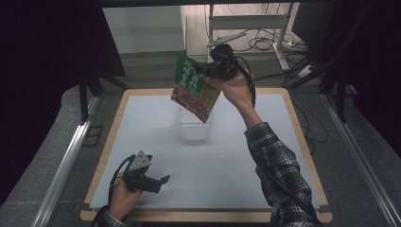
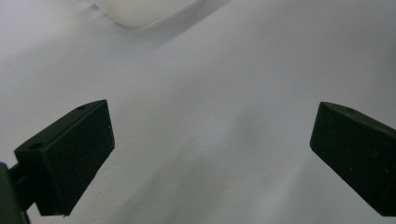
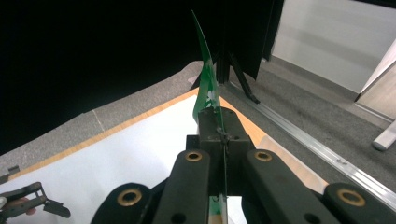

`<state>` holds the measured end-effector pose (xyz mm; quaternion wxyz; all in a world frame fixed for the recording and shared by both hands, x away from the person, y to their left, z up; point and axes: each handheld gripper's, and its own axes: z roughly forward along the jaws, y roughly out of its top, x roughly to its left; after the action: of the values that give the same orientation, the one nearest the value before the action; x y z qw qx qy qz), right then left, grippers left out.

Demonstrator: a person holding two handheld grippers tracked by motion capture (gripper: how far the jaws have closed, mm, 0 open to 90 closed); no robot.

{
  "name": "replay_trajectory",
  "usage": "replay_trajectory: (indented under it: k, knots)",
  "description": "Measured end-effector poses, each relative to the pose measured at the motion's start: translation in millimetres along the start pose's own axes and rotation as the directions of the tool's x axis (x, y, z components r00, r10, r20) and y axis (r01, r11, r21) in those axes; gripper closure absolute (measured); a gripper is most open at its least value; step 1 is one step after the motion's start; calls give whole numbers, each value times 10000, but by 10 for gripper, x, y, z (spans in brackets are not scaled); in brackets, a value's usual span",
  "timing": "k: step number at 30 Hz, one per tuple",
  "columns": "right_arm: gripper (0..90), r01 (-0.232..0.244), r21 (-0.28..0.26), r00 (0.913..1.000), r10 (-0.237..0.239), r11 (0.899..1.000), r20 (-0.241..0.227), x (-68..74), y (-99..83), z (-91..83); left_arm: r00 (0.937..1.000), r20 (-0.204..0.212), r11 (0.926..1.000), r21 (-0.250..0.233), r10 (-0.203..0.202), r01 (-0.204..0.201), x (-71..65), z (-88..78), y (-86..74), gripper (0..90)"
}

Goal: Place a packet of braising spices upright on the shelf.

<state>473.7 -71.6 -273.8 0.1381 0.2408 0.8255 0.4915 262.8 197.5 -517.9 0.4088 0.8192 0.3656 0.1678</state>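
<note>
- High view: the right gripper, on a raised, outstretched forearm, pinches a green food pouch above the clear container.
- Left gripper rests low near the table's front edge, jaws spread, nothing between them.

The right gripper is raised at twelve o'clock, its jaws pressed together, the plaid-sleeved forearm stretching up from five o'clock. The left gripper rests low at seven o'clock, jaws spread wide.
</note>
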Motion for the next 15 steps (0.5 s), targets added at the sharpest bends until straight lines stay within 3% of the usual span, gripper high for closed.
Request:
replay_trajectory:
  k: [15]
  knots:
    - [892, -32, 977, 9992, 69, 9952, -383, -22, -261, 239, 10000, -2, 10000, 59, 13, -13, -4, 12, -2, 0]
